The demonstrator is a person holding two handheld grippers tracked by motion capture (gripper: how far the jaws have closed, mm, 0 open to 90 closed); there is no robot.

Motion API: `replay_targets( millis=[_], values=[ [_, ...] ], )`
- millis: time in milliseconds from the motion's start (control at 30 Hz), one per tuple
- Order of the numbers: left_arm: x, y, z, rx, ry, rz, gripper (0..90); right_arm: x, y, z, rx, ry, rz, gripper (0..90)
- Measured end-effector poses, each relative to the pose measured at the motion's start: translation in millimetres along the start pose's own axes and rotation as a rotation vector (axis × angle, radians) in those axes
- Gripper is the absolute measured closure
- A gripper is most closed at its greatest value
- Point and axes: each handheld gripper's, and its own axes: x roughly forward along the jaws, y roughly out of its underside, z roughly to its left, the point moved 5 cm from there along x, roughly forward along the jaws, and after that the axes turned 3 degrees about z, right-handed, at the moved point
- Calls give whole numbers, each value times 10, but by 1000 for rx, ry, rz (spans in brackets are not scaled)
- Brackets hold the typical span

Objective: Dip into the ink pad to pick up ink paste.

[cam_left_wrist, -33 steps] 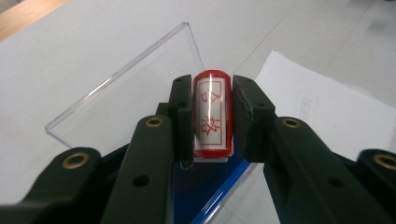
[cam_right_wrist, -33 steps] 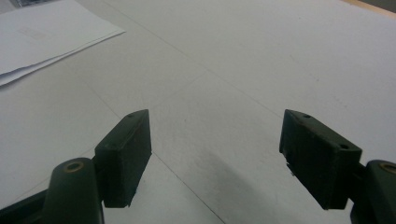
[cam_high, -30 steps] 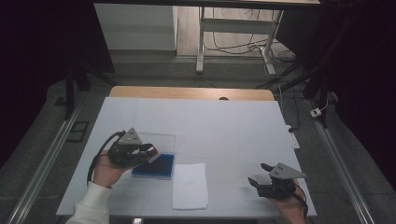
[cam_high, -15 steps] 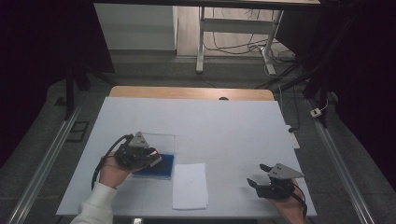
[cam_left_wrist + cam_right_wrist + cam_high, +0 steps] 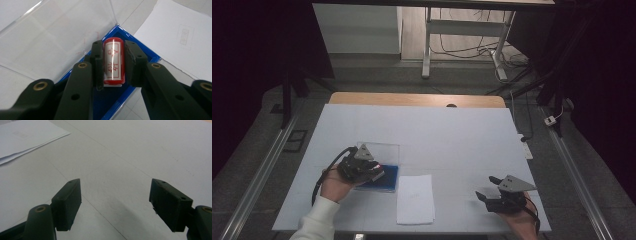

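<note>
Left gripper: clamped on a red stamp; both black pads press the stamp's sides, one on each side; in the high view this gripper sits at the near left of the table, over the blue box

Red stamp: a short red cylinder with a white label bearing red characters; it lies lengthwise between the jaws, label facing up; it hangs just above the dark blue inside of the box; whether its underside touches the box floor I cannot tell

Blue box: a shallow tray with a bright blue rim and dark inner face; its clear lid is folded open and lies on the far side of it; in the high view the box is just left of the paper

Paper: a white sheet at the near middle of the table, with a faint printed square on it; it lies between the two grippers

Right gripper: released, jaws apart with bare table between them, and they have just been closing a little; it rests at the near right, well apart from the box

Table: covered in pale white sheeting
</note>
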Motion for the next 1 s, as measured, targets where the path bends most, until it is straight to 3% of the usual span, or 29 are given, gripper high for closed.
replay_targets(
  millis=[533, 1000],
  values=[
    [67, 42, 27, -16, 8, 20, 705, 14, 12, 5, -7, -9, 9, 257],
    [76, 37, 18, -6, 1, 31, 706, 9, 19, 4, -6, -8, 13, 257]
  ],
)
